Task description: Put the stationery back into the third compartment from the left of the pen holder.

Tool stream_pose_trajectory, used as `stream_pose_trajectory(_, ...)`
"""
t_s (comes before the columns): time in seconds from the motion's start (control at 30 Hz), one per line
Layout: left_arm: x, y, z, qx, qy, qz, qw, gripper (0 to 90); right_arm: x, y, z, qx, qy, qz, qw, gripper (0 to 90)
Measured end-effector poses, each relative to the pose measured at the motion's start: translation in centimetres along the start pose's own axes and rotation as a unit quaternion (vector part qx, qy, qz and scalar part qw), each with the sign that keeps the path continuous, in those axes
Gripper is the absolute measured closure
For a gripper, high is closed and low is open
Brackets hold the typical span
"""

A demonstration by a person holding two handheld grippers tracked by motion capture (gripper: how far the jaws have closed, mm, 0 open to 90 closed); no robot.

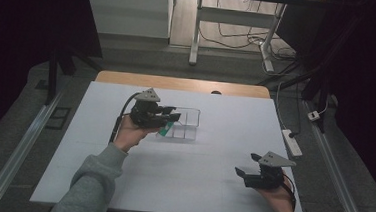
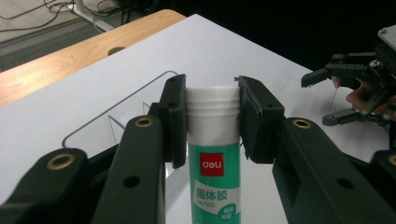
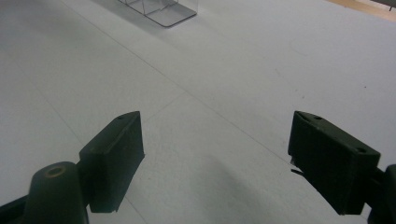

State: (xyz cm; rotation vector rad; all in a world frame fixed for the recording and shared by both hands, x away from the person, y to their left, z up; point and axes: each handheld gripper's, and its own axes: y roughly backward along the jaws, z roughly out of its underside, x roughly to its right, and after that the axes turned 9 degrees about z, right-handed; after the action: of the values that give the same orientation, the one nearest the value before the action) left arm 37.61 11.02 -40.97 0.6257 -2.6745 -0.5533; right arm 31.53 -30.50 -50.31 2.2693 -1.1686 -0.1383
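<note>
Plastic and paper make up the glue stick (image 2: 212, 154): a round tube with a smooth white cap and a green label carrying a red logo patch and white lettering. The left gripper (image 2: 210, 119) has its two flat black pads pressed against opposite sides of the white cap, holding the tube lengthwise between the jaws. In the high view the left gripper (image 1: 167, 118) hangs over the near edge of a clear organizer tray (image 1: 191, 120), with the green end of the glue stick (image 1: 164, 130) poking out below the jaws. That tray is a thin-walled transparent box, rectangular with rounded corners and split by clear dividers; whether the tube touches it cannot be told.

The right gripper (image 1: 245, 173) sits well apart, near the table's right front corner, its jaws spread wide with nothing between them. In the right gripper view the right gripper (image 3: 215, 158) shows matte black, blocky pads above the bare sheet.

A smooth white sheet (image 1: 210, 188) covers most of the table, faintly creased, with a strip of light wood (image 1: 177, 82) exposed at the far edge. Beyond lie a grey floor, a white power strip (image 1: 292, 142) with trailing cables, and white desk legs (image 1: 196, 31) in a dim room.
</note>
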Motion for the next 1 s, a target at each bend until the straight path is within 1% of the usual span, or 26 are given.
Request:
stream_pose_trajectory(0.07, 0.0, -0.2, -0.1, 0.002, 0.001, 0.003, 1.0, 64.2, 0.0, 0.0, 0.0, -0.002, 0.001, 0.002, 1.0, 17.7)
stream_pose_trajectory(0.17, 0.0, -0.5, -0.4, 0.002, 0.0, 0.006, 1.0, 64.3, 0.0, 0.0, 0.0, 0.002, 0.0, -0.002, 1.0, 17.7)
stream_pose_trajectory(0.27, -0.1, -0.7, -0.8, 0.005, -0.002, 0.004, 1.0, 64.3, 0.0, 0.0, 0.0, 0.004, -0.001, -0.004, 1.0, 17.7)
stream_pose_trajectory(0.37, -0.4, -0.9, -1.3, 0.009, 0.001, 0.01, 0.9999, 64.3, 0.0, 0.0, 0.0, 0.006, 0.0, -0.006, 1.0, 17.8)
stream_pose_trajectory(0.5, -0.8, -1.2, -1.9, 0.007, 0.001, 0.011, 0.9999, 64.3, -0.1, 0.0, 0.0, 0.006, -0.001, -0.006, 1.0, 17.7)
stream_pose_trajectory(0.6, -1.1, -1.5, -2.4, 0.01, 0.005, 0.016, 0.9998, 64.2, 0.0, 0.0, 0.0, 0.004, -0.001, -0.006, 1.0, 17.7)
stream_pose_trajectory(0.73, -1.4, -2.0, -3.1, 0.016, 0.005, 0.014, 0.9998, 64.2, 0.0, 0.0, 0.0, 0.003, -0.001, -0.007, 1.0, 17.7)
stream_pose_trajectory(0.83, -1.7, -2.6, -3.7, 0.012, 0.001, 0.009, 0.9999, 64.2, -0.1, 0.0, 0.0, 0.004, -0.001, -0.007, 1.0, 17.8)
stream_pose_trajectory(0.93, -2.0, -3.2, -4.2, 0.014, 0.0, 0.002, 0.9999, 64.2, 0.0, 0.0, 0.0, 0.004, -0.002, -0.008, 1.0, 17.7)
stream_pose_trajectory(1.0, -2.1, -3.6, -4.5, 0.014, 0.001, -0.007, 0.9999, 64.2, 0.0, 0.0, 0.0, 0.004, -0.002, -0.009, 1.0, 17.7)
